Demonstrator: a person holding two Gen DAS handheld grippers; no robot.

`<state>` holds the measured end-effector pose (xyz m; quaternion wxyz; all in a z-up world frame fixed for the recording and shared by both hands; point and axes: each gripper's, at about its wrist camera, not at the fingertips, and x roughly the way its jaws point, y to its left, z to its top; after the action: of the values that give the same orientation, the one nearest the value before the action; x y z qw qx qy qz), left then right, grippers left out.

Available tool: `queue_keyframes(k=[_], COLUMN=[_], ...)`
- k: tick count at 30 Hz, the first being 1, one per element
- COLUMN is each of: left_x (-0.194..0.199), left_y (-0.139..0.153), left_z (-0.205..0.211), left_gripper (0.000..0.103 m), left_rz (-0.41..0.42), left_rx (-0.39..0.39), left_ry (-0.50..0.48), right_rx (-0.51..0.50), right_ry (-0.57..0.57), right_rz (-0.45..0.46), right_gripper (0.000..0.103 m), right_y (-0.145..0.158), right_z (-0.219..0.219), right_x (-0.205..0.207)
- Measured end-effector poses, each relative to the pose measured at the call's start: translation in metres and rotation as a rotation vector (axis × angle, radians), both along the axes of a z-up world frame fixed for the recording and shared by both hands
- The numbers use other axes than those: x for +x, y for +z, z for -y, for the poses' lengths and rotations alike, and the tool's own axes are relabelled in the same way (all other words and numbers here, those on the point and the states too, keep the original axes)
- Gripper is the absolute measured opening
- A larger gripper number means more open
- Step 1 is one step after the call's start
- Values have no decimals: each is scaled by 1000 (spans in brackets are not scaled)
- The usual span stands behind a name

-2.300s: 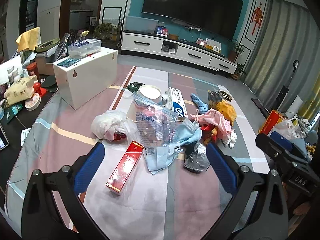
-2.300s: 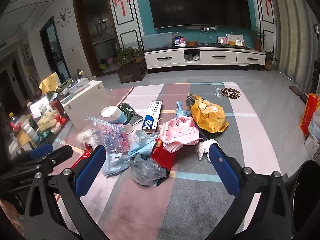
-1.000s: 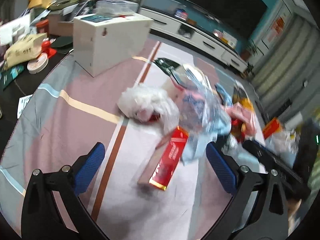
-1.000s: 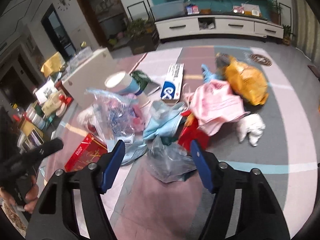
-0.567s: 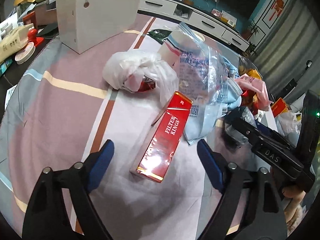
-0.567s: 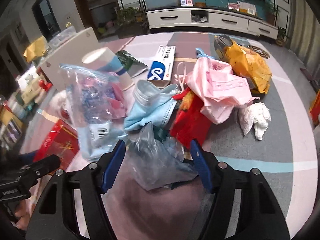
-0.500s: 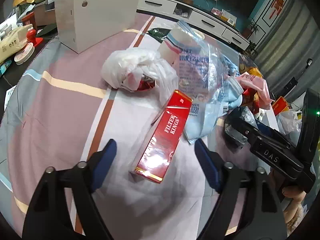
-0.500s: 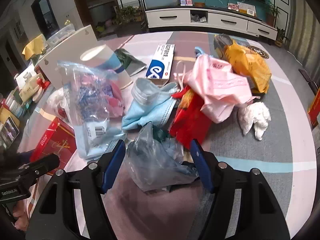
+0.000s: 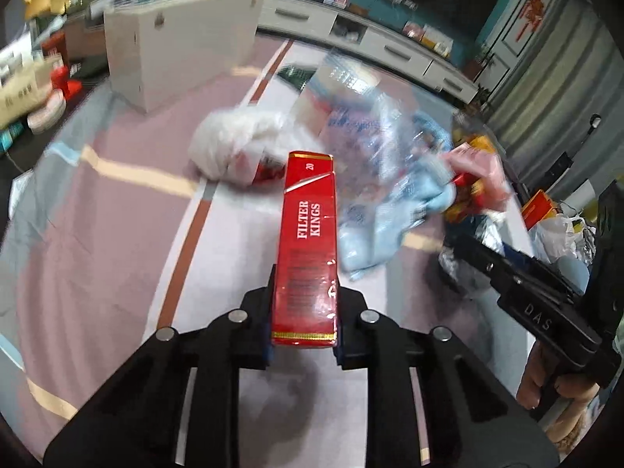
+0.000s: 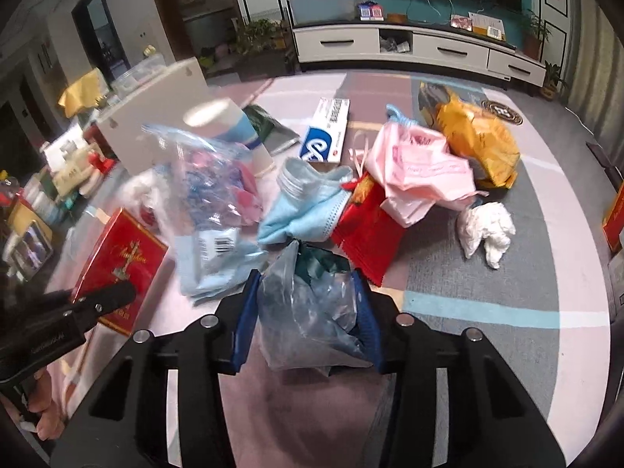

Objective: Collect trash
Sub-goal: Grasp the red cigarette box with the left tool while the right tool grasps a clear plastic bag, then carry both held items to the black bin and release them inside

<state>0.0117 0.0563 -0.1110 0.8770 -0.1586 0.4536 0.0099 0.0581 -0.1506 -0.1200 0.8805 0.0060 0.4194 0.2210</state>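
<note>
Here left tongs (image 9: 303,314) closing on red carton (image 9: 308,241), right tongs (image 10: 308,319) closing around grey bag (image 10: 312,312) amid litter.

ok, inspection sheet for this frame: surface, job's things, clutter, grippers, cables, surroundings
Surface: striped pink-grey cloth.
Job's things: red cigarette carton, grey plastic bag, blue mask, pink bag, yellow bag, white tissue wad.
Clutter: white box, toothpaste box.
Grippers: left gripper closing on the carton; right gripper closing around the grey bag.
Cables: nothing seen on the cloth.
Surroundings: TV cabinet.
</note>
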Motion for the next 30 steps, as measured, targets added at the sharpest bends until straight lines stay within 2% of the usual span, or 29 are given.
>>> queue_keyframes(k=[8,15,17,24,30], left_x=[-28,-40,-44,-45,-41], left_y=[56,93,102,120,122], left_z=[28,76,93,176,241], left_gripper=[23,23,23,23,23], left_rz=[163,263,284,320,327], left_rx=[-82,-99,-110,-70,-42], left_ry=[-22,-75,-102,-224,-329], right_rx=[56,116,111,105,127], right_ry=[-30,-193,-239,-419,-527], right_rz=[113,228,258,382,406], right_gripper=[46,47,47,47,47], right_y=[52,95,101,119,114], right_z=[33,107,124,188,234], right_x=[-34,-68,-76,-107,-114])
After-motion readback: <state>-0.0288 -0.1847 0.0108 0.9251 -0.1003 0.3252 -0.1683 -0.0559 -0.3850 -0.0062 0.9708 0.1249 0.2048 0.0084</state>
